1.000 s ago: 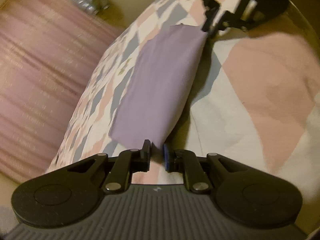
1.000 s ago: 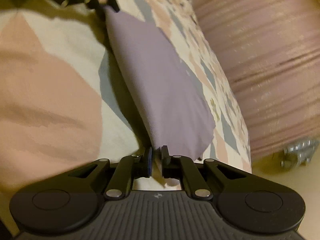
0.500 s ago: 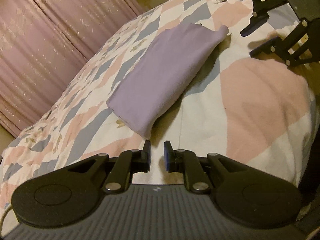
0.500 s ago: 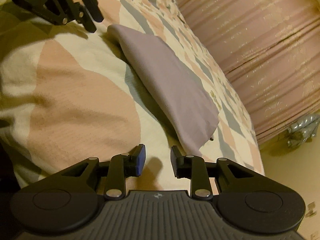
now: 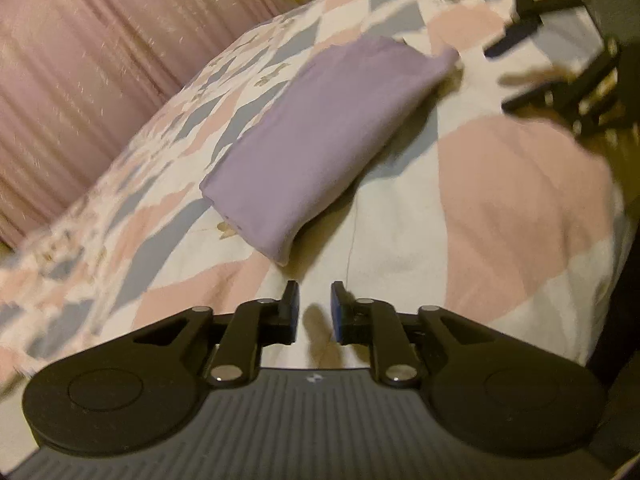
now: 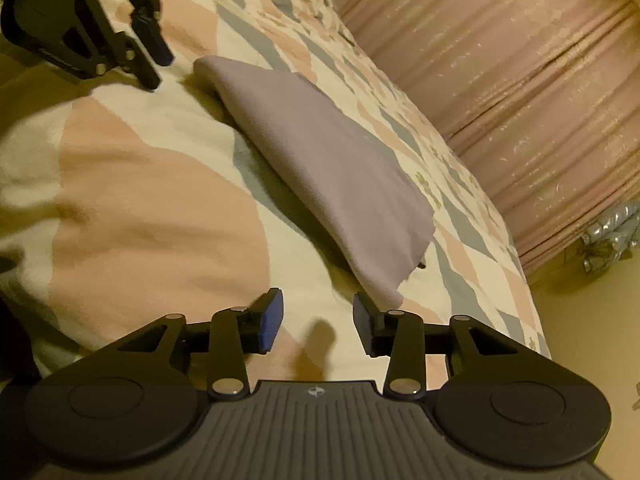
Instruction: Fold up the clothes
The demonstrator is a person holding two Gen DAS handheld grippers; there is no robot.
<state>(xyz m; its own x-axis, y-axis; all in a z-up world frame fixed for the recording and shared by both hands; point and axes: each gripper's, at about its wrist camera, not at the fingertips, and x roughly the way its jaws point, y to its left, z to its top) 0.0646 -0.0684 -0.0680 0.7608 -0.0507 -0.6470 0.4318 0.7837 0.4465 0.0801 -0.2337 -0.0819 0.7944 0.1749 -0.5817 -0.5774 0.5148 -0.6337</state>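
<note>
Right hand-held gripper (image 5: 532,68) motion-blurred, cut by frame edge. Silver object (image 6: 610,240) by curtain (image 6: 520,80): unidentifiable, partly cropped.

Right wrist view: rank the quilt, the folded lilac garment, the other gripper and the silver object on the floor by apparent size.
1. quilt
2. folded lilac garment
3. left gripper, partly cropped
4. silver object, farthest away and cut off, so its true size is unsure

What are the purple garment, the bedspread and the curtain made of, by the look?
Garment: soft matte knit, probably cotton jersey; it folds in rounded, limp edges with no sheen.
Bedspread: matte woven or brushed fabric with a printed pink, grey and cream pattern; it looks slightly fuzzy.
Curtain: thin pink fabric with a slight sheen and glinting flecks, possibly synthetic; it hangs in pleats.
</note>
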